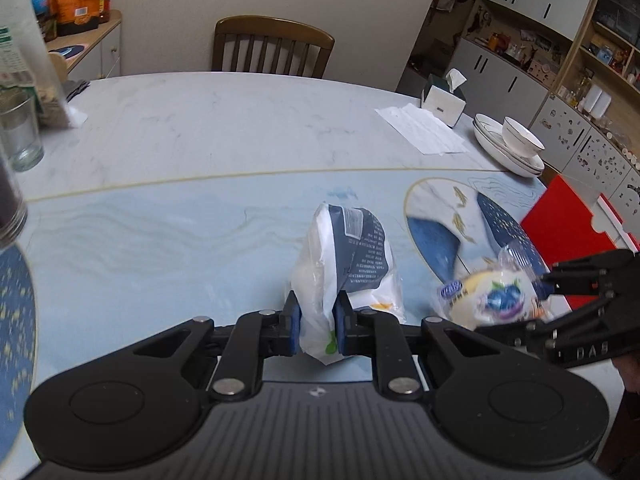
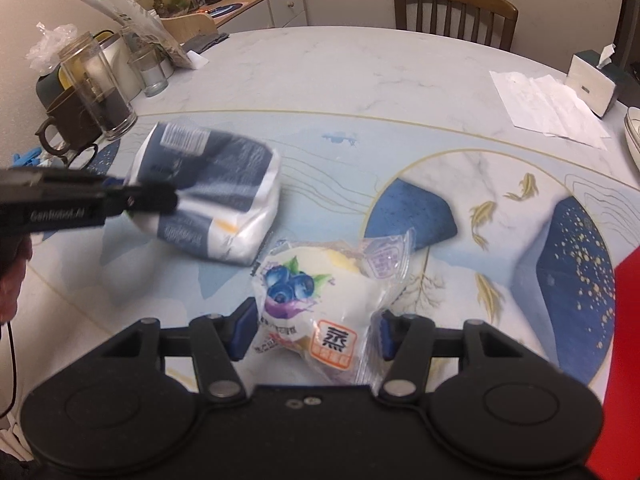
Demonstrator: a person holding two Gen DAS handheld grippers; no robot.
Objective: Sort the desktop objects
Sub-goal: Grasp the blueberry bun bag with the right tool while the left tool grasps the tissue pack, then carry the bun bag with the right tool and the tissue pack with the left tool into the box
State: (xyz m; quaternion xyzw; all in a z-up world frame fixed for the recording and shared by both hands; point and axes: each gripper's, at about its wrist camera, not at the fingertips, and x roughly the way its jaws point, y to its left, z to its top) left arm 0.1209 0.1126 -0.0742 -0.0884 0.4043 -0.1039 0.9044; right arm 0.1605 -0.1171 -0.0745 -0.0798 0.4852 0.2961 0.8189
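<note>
My left gripper [image 1: 316, 322] is shut on the end of a white and dark-blue packet [image 1: 348, 256], which stands up from the blue table mat [image 1: 160, 240]. The packet also shows in the right wrist view [image 2: 212, 196], with the left gripper [image 2: 156, 200] pinching its left end. My right gripper [image 2: 314, 334] is shut on a clear-wrapped blueberry bun [image 2: 316, 296], held just above the mat [image 2: 440, 160]. In the left wrist view the bun [image 1: 496, 296] sits at the right with the right gripper [image 1: 560, 284] around it.
A red box [image 1: 568, 232] lies at the right table edge. Stacked plates with a bowl [image 1: 516, 144], a tissue box [image 1: 444, 100] and paper sheets [image 1: 424, 128] are at the far right. Glass jars and a mug [image 2: 96, 92] stand at the left. A wooden chair [image 1: 272, 46] is behind the table.
</note>
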